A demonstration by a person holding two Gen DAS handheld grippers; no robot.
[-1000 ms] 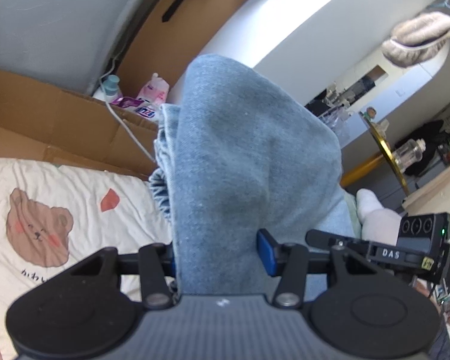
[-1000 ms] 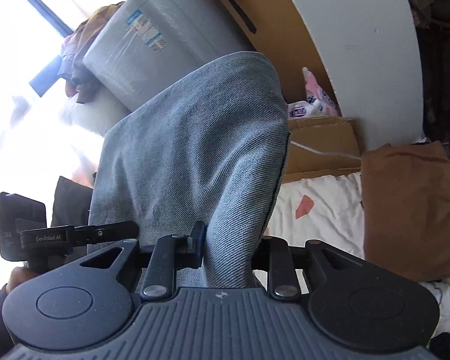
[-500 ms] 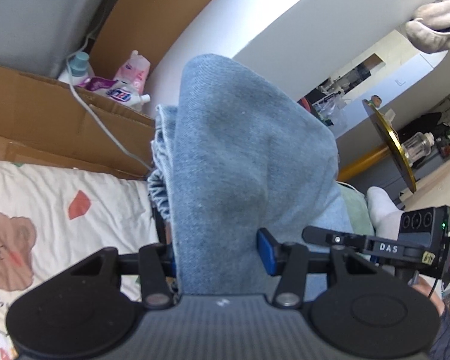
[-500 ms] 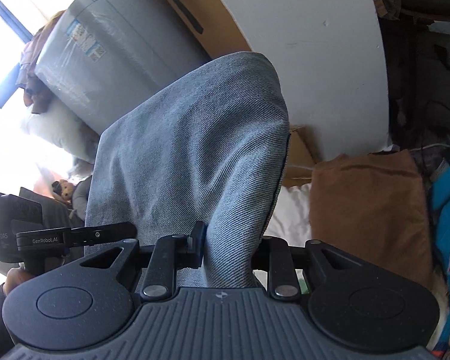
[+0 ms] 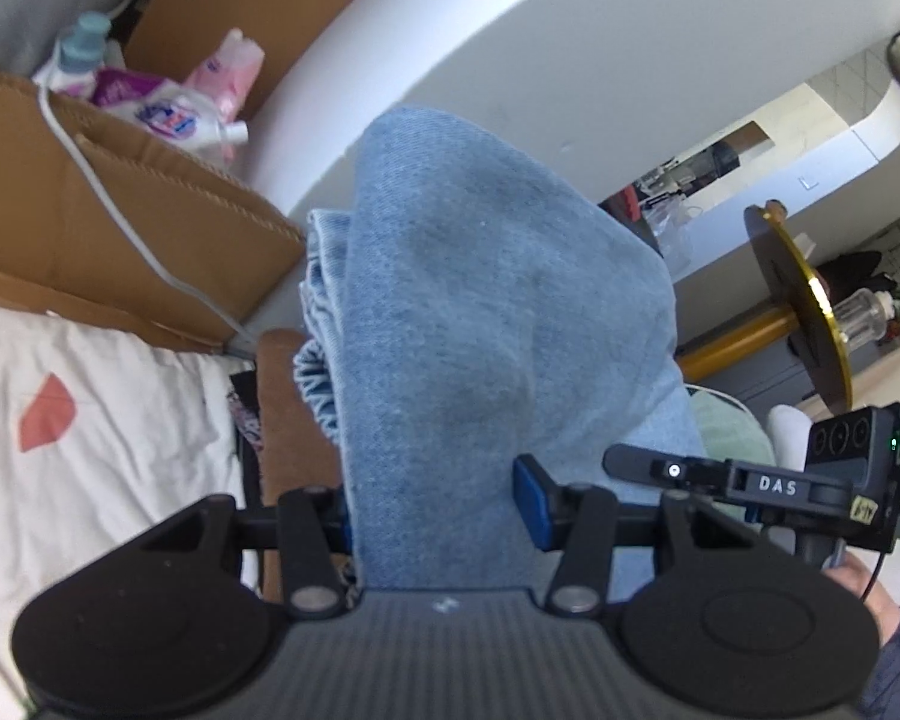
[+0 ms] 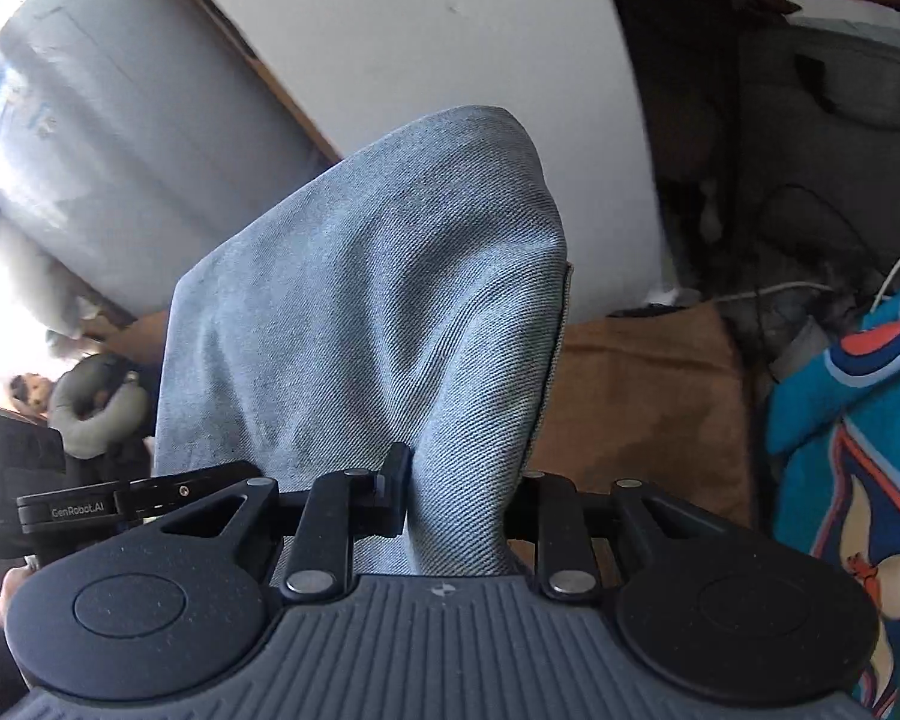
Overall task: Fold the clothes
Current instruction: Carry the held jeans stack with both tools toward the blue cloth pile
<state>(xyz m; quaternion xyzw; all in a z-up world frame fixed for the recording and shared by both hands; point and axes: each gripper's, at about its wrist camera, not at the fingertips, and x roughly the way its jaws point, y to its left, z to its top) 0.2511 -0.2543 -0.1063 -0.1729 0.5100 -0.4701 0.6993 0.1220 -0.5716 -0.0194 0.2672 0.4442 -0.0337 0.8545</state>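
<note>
A folded bundle of blue denim jeans (image 5: 486, 324) fills the middle of the left wrist view, gripped by my left gripper (image 5: 432, 504), whose blue pads press both sides of the thick fold. In the right wrist view the same jeans (image 6: 378, 324) look grey-blue and stand up between the fingers of my right gripper (image 6: 459, 498), shut on a narrower fold. Both grippers carry the jeans off the bed. The other gripper's handle (image 5: 768, 480) shows at right in the left view, held by a hand (image 5: 870, 594).
A white bedsheet (image 5: 90, 450) with a red print lies lower left. A folded brown garment (image 6: 648, 396) lies beneath the jeans, beside a bright blue patterned blanket (image 6: 852, 420). A cardboard box (image 5: 90, 228) with bottles and a cable stands behind. A round gold table (image 5: 804, 312) stands at right.
Both grippers have moved sideways and down with the jeans in them. The bear print left the left view; the brown garment and blue blanket came closer in the right view.
</note>
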